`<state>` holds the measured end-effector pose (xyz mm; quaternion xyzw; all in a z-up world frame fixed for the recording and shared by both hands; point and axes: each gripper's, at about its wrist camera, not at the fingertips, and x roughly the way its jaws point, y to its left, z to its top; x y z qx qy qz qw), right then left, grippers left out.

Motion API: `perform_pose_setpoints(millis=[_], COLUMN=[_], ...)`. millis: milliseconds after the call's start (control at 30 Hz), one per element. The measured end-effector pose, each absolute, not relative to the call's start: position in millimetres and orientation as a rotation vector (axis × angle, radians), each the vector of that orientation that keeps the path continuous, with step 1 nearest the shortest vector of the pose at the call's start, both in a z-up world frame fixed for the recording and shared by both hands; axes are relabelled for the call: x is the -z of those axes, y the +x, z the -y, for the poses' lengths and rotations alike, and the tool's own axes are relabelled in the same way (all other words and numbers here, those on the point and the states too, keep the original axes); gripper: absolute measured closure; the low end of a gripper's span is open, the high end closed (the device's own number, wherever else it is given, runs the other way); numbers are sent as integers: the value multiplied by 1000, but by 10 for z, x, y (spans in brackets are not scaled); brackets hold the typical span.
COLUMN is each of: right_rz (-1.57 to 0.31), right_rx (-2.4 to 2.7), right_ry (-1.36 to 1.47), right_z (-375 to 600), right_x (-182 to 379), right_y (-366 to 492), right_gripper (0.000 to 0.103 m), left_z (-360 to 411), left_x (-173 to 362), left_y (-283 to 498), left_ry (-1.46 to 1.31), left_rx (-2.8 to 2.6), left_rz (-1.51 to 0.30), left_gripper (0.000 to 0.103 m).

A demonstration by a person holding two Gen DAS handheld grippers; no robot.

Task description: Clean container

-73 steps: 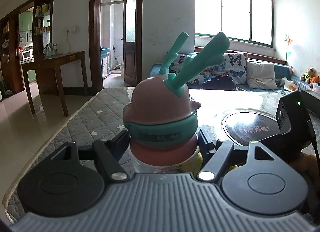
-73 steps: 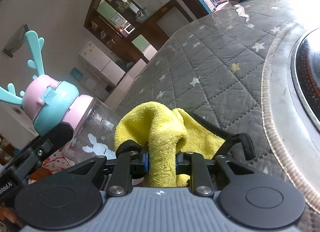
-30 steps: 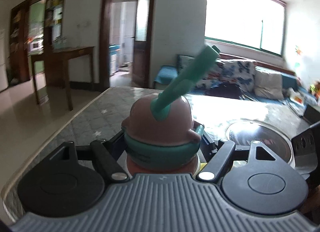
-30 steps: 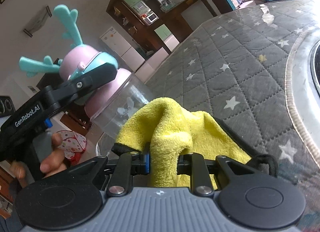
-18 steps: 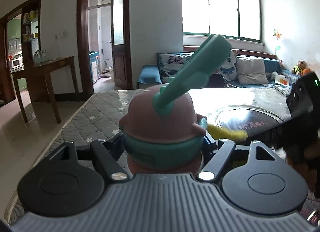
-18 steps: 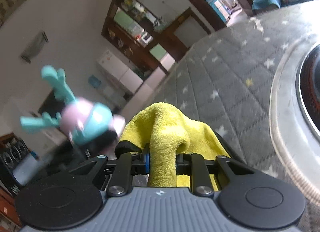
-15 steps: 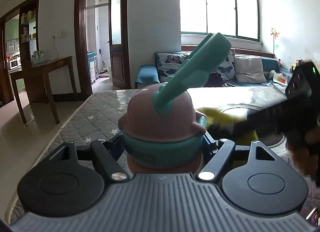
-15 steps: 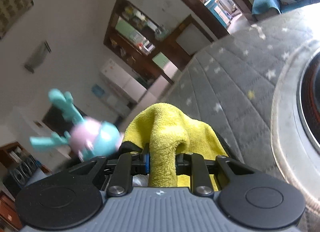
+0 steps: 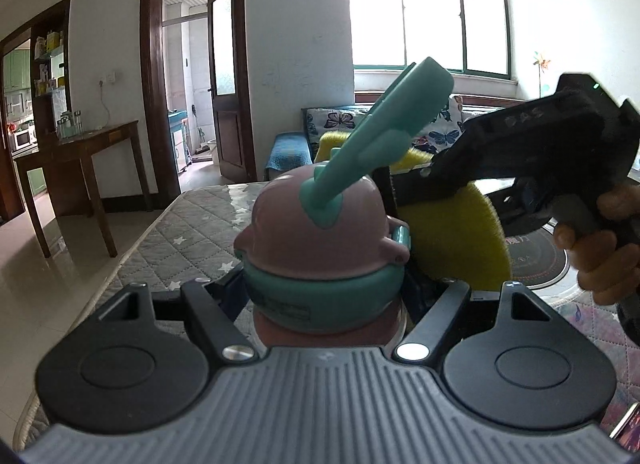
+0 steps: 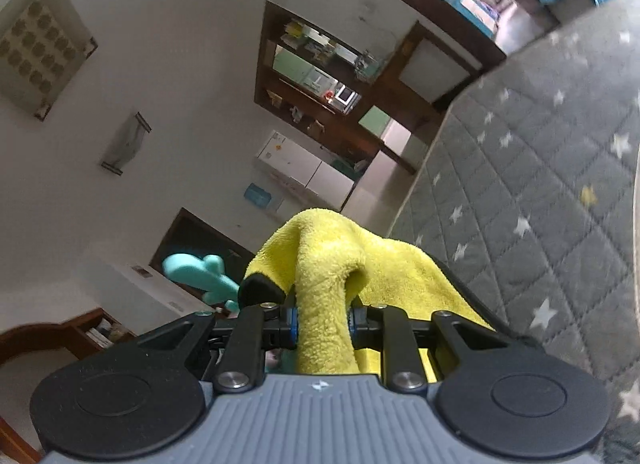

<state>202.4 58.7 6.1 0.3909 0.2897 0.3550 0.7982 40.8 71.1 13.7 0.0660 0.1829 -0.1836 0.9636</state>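
The container is a clear bottle with a pink lid [image 9: 316, 232], a teal band and teal antlers [image 9: 384, 136]. My left gripper [image 9: 324, 292] holds it upright by the neck, jaws closed on both sides below the band. My right gripper [image 9: 400, 192] reaches in from the right, shut on a yellow cloth [image 9: 456, 240] that lies against the lid's right side, behind the antler. In the right wrist view the cloth [image 10: 328, 272] bulges up between the closed jaws of that gripper [image 10: 324, 304], and only one antler [image 10: 200, 268] shows to its left. The bottle's body is mostly hidden.
A table with a grey quilted star cover [image 9: 188, 232] lies below, with a round black cooktop [image 9: 536, 260] at the right. A person's hand [image 9: 600, 248] grips the right tool. A wooden side table [image 9: 76, 152] and a sofa [image 9: 332, 120] stand beyond.
The right gripper with the cloth has risen and swung in from the right, up against the lid. In the right wrist view the container has dropped out of sight except for one antler.
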Motion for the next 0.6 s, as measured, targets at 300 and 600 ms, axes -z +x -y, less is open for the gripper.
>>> perform_pose_setpoints(millis=[300,600], right_rz=[-705,-794], right_rx=[-714,-645], right_ry=[892,868], right_z=[-593,-623], right_x=[297,641], right_y=[2198,2301], right_gripper=[82,82], left_z=[-728,-660], left_x=[-160,-186], left_y=[504,502], left_ry=[144,128], left_rx=[375,372], left_rz=[-369,-376], left_gripper=[27,26])
